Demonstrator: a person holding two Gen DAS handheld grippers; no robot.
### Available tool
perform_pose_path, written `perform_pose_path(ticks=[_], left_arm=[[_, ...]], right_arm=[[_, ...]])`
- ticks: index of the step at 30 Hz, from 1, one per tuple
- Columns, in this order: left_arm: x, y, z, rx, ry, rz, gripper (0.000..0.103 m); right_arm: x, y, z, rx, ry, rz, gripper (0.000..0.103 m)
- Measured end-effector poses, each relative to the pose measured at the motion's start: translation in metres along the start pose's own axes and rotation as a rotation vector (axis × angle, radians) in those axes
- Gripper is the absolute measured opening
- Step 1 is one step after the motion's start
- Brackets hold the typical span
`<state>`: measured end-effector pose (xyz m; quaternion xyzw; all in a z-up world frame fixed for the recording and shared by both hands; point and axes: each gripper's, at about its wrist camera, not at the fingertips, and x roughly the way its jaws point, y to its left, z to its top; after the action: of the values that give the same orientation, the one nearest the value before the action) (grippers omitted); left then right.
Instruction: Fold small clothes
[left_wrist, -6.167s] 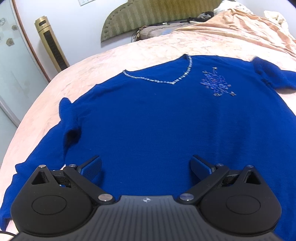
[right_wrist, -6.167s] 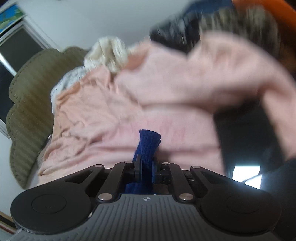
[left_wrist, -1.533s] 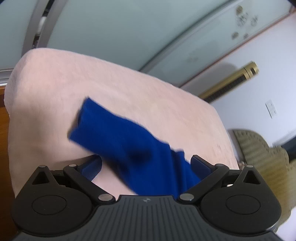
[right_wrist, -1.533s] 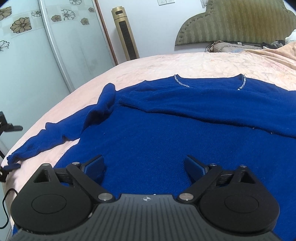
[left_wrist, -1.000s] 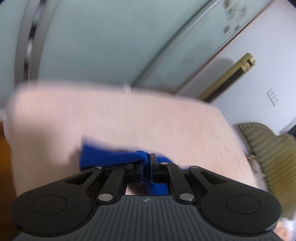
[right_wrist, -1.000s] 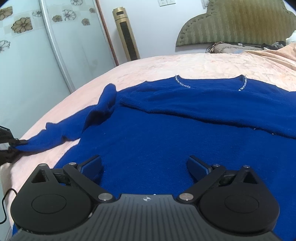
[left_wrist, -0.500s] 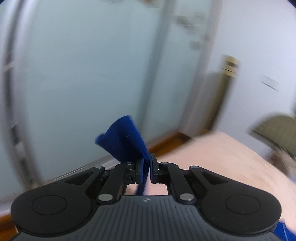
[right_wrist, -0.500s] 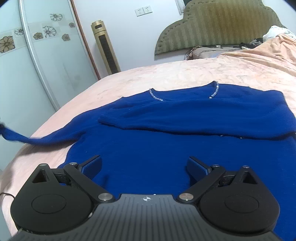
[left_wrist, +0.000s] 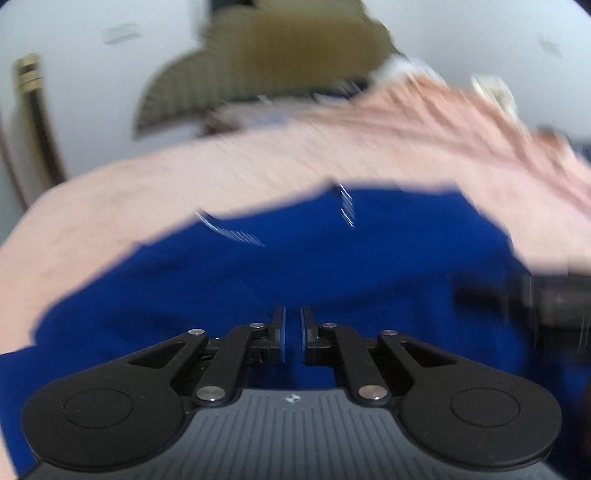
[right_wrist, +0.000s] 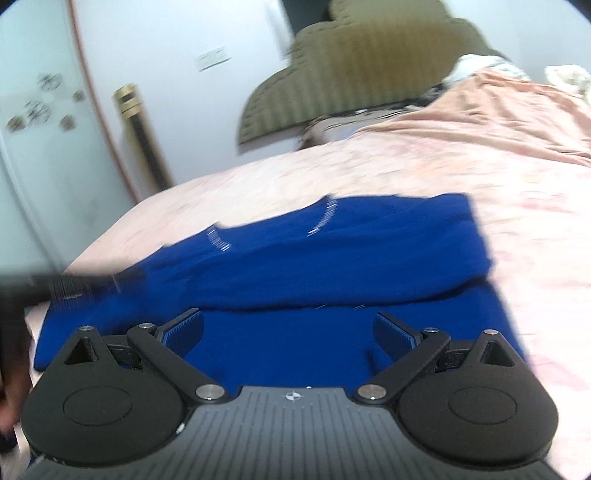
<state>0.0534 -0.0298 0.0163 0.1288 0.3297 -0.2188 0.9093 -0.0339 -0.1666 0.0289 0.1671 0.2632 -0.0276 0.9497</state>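
A: Left gripper (left_wrist: 291, 338) fingers nearly shut, a narrow gap, maybe sleeve inside, can't tell. Right gripper (right_wrist: 288, 330) fingers wide, empty.

B: Sweater (right_wrist: 332, 258) lies past both on the bed (right_wrist: 480, 158). Soft, limp knit; pinch hem edges.

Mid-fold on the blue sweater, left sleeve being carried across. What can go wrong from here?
1. The left gripper is nearly shut on thin blue fabric; the hold looks slight, so the sleeve may slip out and land bunched.
2. The left view is motion-blurred; a fast sweep could drag the blue sweater and skew the fold already lying across its chest.
3. The right gripper is open above the hem, pinning nothing, so the body may shift on the pink bedspread.
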Motion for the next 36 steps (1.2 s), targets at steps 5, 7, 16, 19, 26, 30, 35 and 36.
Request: perform_pose_path(ticks=[5,7,16,19,26,30,35,36], left_arm=[[-0.004,-0.017,-0.021,0.110,0.017,0.045,0.054],[-0.017,-0.009,-0.031,0.105,-0.027,0.091,0.089],[-0.036,0.030,-0.053,0.048,-0.043,0.316,0.089],[-0.040,0.047,-0.059,0.003,-0.018,0.340,0.089],[-0.025,0.067,-0.052,-0.057,0.009,0.418,0.089],[-0.020,0.076,-0.045,-0.089,0.014,0.396,0.089],[-0.012,0.086,-0.029,-0.109,-0.001,0.414,0.089],[-0.012,0.088,-0.028,-0.118,-0.002,0.412,0.089]], right_arm=[[0.013,-0.018,0.013,0.071,0.029,0.045,0.099],[0.026,-0.018,0.022,0.097,0.067,0.147,0.096],[0.142,0.048,0.053,0.165,0.289,0.458,0.080],[0.172,0.071,0.052,0.144,0.352,0.437,0.073],[0.174,0.119,0.050,-0.061,0.358,0.344,0.009],[0.162,0.110,0.072,-0.037,0.268,0.316,0.005],[0.132,0.079,0.103,-0.050,0.092,0.186,0.001],[0.128,0.070,0.107,-0.058,0.072,0.152,0.001]])
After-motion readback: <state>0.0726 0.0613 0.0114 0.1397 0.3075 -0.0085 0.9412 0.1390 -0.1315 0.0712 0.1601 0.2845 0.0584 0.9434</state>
